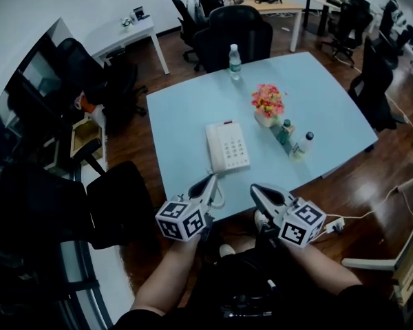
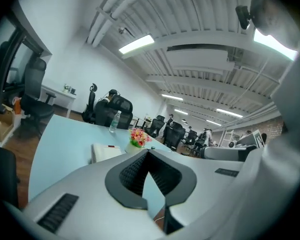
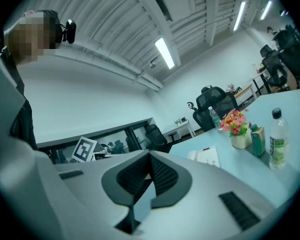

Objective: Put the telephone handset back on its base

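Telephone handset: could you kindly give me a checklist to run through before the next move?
1. Left gripper open for a grasp: not ok, jaws shut, empty.
2. Right gripper open for a grasp: not ok, jaws shut, empty.
3. Telephone in plain view on the table, ahead of both grippers: ok.
4. Handset off the telephone: cannot tell; it seems to lie along the left side.
5. Flower pot stands apart from the telephone, to its right: ok.
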### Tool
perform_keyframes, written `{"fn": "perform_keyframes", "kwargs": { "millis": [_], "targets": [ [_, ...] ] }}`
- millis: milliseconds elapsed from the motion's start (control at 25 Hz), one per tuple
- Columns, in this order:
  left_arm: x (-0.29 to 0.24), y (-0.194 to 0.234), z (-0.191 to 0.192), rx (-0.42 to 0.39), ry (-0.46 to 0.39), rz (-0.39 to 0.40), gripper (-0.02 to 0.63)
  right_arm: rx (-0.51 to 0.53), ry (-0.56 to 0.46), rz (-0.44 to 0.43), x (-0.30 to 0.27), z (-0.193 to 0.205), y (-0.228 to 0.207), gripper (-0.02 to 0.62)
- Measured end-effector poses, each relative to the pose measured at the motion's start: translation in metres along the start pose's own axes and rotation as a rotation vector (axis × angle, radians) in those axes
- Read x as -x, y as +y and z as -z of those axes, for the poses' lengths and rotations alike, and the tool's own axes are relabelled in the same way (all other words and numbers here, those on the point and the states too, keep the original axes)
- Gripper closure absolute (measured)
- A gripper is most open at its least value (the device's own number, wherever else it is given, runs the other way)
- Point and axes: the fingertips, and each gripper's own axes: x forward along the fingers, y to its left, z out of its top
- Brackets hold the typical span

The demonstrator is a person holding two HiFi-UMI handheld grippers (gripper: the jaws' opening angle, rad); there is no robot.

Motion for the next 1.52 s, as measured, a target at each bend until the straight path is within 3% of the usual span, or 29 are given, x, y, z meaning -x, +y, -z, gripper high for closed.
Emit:
{"fn": "perform_keyframes", "kwargs": {
  "millis": [120,240,480,640,960,1240,1320,1440,1520],
  "targets": [
    [0.021,-0.026,0.0,-0.019,-0.018,0.046,0.606,0.01,-0.004,0.016,0.021,0.007,0.013,0.581],
    [0.044,-0.043,0.006,-0.029,-0.022,0.043,0.606,0.009,-0.018,0.021,0.039,0.006,0.022,0.581],
    [0.082,-0.078,0.038,-0.03,-0.053,-0.022,0.606,0.015,-0.018,-0.037,0.086,0.011,0.032,0.581],
    [0.106,-0.101,0.057,0.044,-0.103,-0.096,0.606,0.015,0.038,-0.077,0.124,0.024,0.04,0.581],
    [0.142,-0.195,0.137,0.116,-0.138,-0.225,0.606,0.021,0.094,-0.144,0.23,0.059,0.049,0.583],
    [0.156,-0.253,0.177,0.151,-0.114,-0.23,0.606,0.039,0.108,-0.173,0.274,0.079,0.062,0.583],
    [0.156,-0.265,0.183,0.197,-0.12,-0.217,0.606,0.044,0.091,-0.177,0.284,0.078,0.064,0.583],
    [0.156,-0.271,0.191,0.351,-0.146,-0.2,0.606,0.042,0.08,-0.185,0.296,0.075,0.068,0.583],
    [0.159,-0.275,0.192,0.365,-0.152,-0.208,0.606,0.042,0.073,-0.188,0.303,0.075,0.07,0.583]
  ]
}}
